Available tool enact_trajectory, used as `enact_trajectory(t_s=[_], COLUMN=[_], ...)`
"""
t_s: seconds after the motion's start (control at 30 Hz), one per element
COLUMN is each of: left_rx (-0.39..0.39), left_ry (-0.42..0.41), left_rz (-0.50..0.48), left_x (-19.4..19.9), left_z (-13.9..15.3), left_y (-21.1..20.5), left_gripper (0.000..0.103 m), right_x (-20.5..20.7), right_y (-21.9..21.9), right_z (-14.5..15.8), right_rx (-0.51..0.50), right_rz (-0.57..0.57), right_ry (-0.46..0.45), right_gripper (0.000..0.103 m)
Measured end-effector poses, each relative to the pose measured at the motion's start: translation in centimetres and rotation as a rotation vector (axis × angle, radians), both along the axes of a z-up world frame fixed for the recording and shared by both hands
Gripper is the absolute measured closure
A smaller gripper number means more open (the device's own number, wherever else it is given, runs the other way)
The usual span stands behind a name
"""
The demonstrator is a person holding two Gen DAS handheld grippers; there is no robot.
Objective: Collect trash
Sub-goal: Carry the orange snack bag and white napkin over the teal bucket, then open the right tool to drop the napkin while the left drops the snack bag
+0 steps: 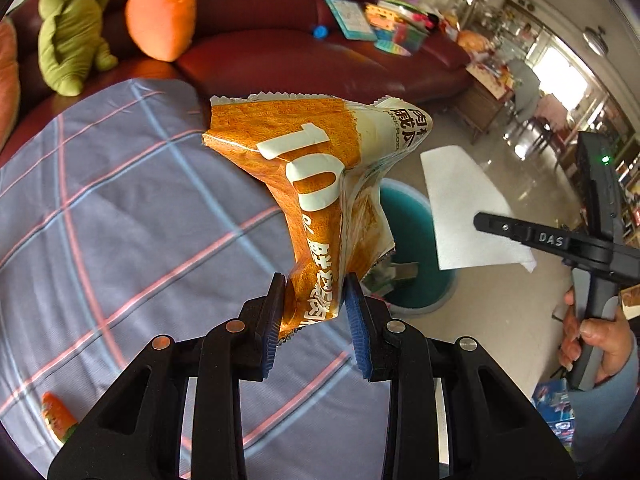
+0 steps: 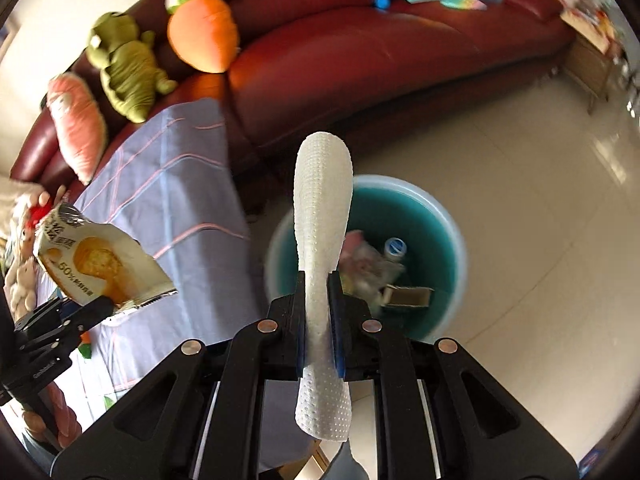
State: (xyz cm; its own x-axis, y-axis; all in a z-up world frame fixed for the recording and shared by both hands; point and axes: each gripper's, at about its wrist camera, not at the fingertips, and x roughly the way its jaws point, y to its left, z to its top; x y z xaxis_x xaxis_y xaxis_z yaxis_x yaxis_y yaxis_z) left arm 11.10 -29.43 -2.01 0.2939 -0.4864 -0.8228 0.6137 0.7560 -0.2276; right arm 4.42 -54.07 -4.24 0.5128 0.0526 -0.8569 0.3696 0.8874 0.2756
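Observation:
My left gripper (image 1: 315,308) is shut on a crumpled orange snack wrapper (image 1: 316,184) with white lettering, held over the edge of a checked blue cloth. My right gripper (image 2: 318,308) is shut on a white paper towel (image 2: 322,216), which stands up between the pads above a teal trash bin (image 2: 436,220). In the left wrist view the paper towel (image 1: 468,208) and the right gripper (image 1: 532,236) appear at the right, with the bin (image 1: 412,240) behind the wrapper. The right wrist view shows the wrapper (image 2: 100,260) in the left gripper (image 2: 102,306) at the left.
The bin holds a bottle (image 2: 396,248), a small cardboard box (image 2: 408,296) and other scraps. A dark red sofa (image 2: 360,52) carries a green plush (image 2: 124,68), an orange carrot plush (image 2: 202,34) and books. The checked cloth (image 1: 120,200) covers a surface at left. Shiny floor tiles (image 2: 540,208) lie right.

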Motion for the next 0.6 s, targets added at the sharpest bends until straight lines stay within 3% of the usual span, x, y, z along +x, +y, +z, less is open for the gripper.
enact_trajectory(t_s=[0.43, 0.47, 0.57, 0.6], left_rx=[0.044, 0.044, 0.043, 0.043], left_ry=[0.055, 0.058, 0.074, 0.079], left_rz=[-0.023, -0.022, -0.017, -0.016], left_x=[1.7, 2.0, 2.3, 2.4], left_z=[-2.5, -2.6, -3.0, -3.2], left_y=[-4.7, -5.0, -5.3, -5.4], left_gripper=[0.072, 0.072, 0.072, 0.072], right_x=[1.7, 1.8, 2.3, 2.5], right_y=[-3.4, -3.6, -3.9, -3.9], right_z=[-4.2, -4.6, -5.5, -5.7], right_rx=[0.068, 0.073, 0.075, 0.069], right_rz=[-0.003, -0.004, -0.008, -0.006], right_ry=[0.064, 0.070, 0.085, 0.091], right_gripper=[0.090, 0.087, 0.064, 0.064])
